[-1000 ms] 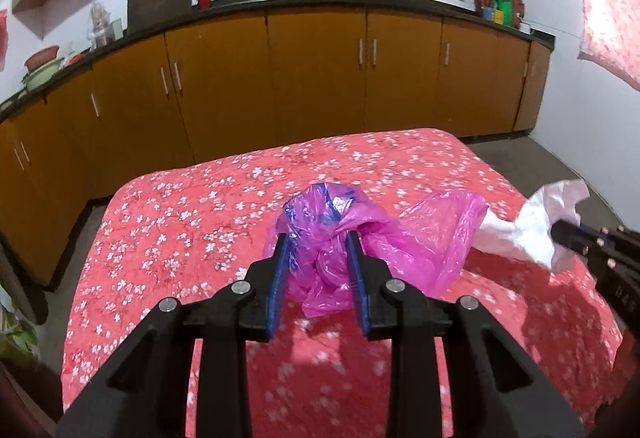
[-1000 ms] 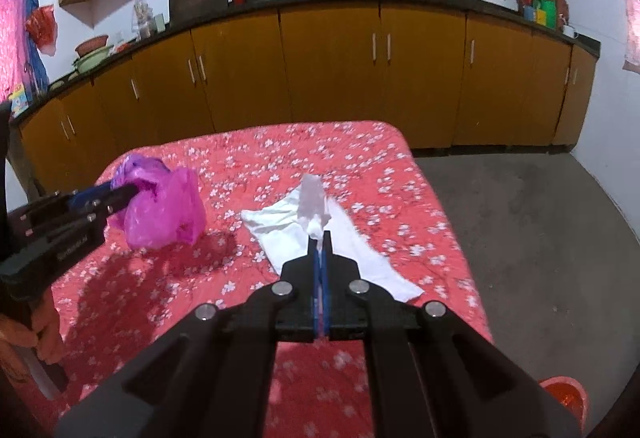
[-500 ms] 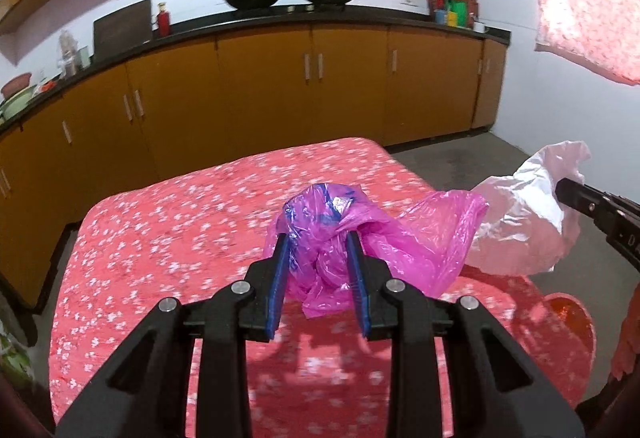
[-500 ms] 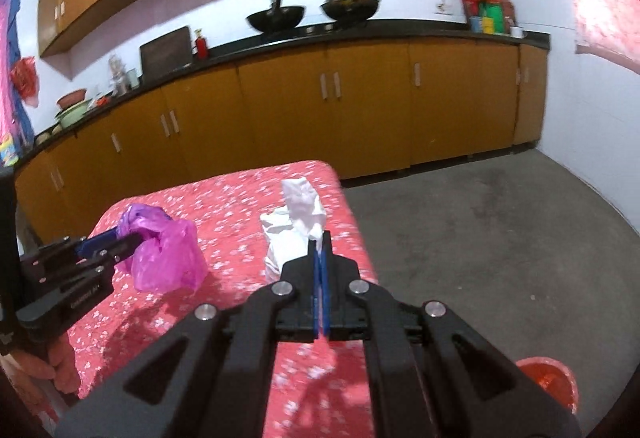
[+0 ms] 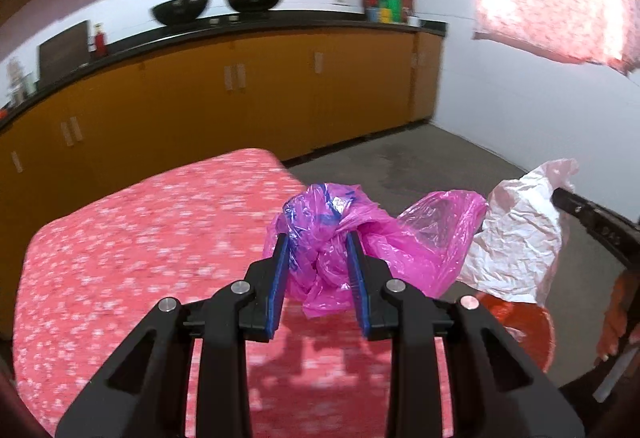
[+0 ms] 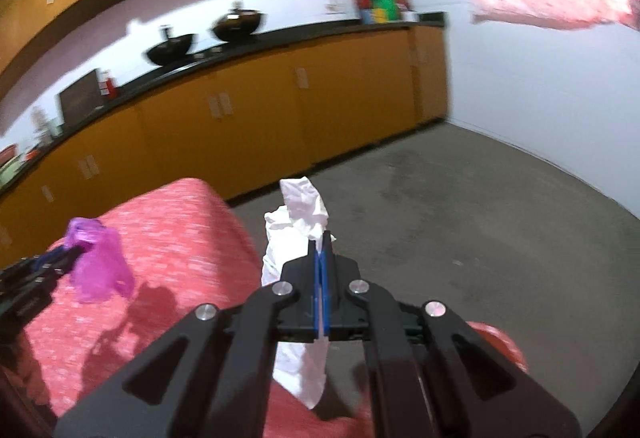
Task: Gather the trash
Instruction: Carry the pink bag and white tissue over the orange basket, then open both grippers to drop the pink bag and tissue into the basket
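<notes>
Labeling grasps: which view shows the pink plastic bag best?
Left wrist. The pink plastic bag fills the centre, pinched between the left gripper fingers, sharp enough to see crumples. Right wrist shows it small and blurred at the left edge.

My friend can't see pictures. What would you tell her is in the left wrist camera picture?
The left gripper squeezes a crumpled pink plastic bag above a table with a red flowery cloth. At the right edge, the right gripper holds up a crinkled white bag. Behind are orange kitchen cupboards and two black woks.
</notes>
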`<state>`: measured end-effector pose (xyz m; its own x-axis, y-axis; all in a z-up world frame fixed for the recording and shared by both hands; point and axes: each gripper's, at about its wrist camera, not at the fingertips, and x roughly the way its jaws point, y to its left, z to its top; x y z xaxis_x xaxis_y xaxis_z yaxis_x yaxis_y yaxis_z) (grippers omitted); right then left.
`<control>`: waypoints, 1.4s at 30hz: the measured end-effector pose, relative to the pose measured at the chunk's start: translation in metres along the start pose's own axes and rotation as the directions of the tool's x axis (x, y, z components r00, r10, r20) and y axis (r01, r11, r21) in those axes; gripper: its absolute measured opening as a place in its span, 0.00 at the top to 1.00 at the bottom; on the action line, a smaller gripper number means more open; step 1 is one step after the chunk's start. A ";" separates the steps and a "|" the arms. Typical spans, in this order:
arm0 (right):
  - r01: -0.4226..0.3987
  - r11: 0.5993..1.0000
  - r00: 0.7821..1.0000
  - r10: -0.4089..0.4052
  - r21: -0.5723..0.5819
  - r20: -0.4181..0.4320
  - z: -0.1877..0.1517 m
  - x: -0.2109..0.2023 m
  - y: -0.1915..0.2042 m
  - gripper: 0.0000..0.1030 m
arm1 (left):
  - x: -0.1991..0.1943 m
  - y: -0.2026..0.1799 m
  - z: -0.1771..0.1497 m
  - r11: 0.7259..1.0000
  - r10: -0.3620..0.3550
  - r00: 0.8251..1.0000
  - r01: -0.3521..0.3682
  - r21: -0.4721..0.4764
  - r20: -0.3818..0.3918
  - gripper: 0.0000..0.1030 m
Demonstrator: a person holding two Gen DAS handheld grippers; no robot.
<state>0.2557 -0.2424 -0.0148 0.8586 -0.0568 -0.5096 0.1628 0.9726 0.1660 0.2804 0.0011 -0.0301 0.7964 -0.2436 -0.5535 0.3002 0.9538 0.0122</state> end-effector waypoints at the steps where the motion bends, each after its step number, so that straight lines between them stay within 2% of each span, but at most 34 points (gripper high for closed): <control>1: 0.036 0.999 0.999 -0.036 0.011 -0.003 -0.003 0.000 -0.016 0.97 | 0.002 -0.010 0.000 1.000 -0.015 1.000 0.015 0.010 0.000 0.72; 8: 0.211 0.975 0.977 -0.208 0.070 -0.044 -0.034 -0.004 -0.098 0.97 | 0.024 -0.093 -0.014 0.987 -0.152 0.987 0.154 0.048 -0.042 0.71; 15: 0.288 0.951 0.956 -0.278 0.111 -0.099 -0.066 -0.005 -0.146 0.97 | 0.045 -0.168 -0.046 0.965 -0.230 0.966 0.242 0.097 -0.120 0.71; 21: 0.283 0.948 0.951 -0.258 0.145 -0.169 -0.094 0.007 -0.172 0.97 | 0.067 -0.202 -0.071 0.955 -0.248 0.950 0.273 0.117 -0.192 0.70; 25: 0.271 0.952 0.949 -0.240 0.139 -0.206 -0.107 0.016 -0.173 0.97 | 0.082 -0.213 -0.085 0.951 -0.242 0.941 0.278 0.135 -0.235 0.70; 36: 0.259 0.953 0.943 -0.215 0.158 -0.253 -0.118 0.027 -0.178 0.97 | 0.108 -0.248 -0.100 0.933 -0.250 0.922 0.311 0.182 -0.294 0.68; 42: 0.255 0.952 0.943 -0.206 0.171 -0.262 -0.115 0.030 -0.183 0.94 | 0.111 -0.258 -0.103 0.930 -0.252 0.922 0.314 0.190 -0.293 0.65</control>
<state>0.1958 -0.3965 -0.1579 0.6488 -0.1945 -0.7357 0.4570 0.8726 0.1723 0.2373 -0.2535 -0.1804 0.5052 -0.4131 -0.7577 0.6291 0.7773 -0.0043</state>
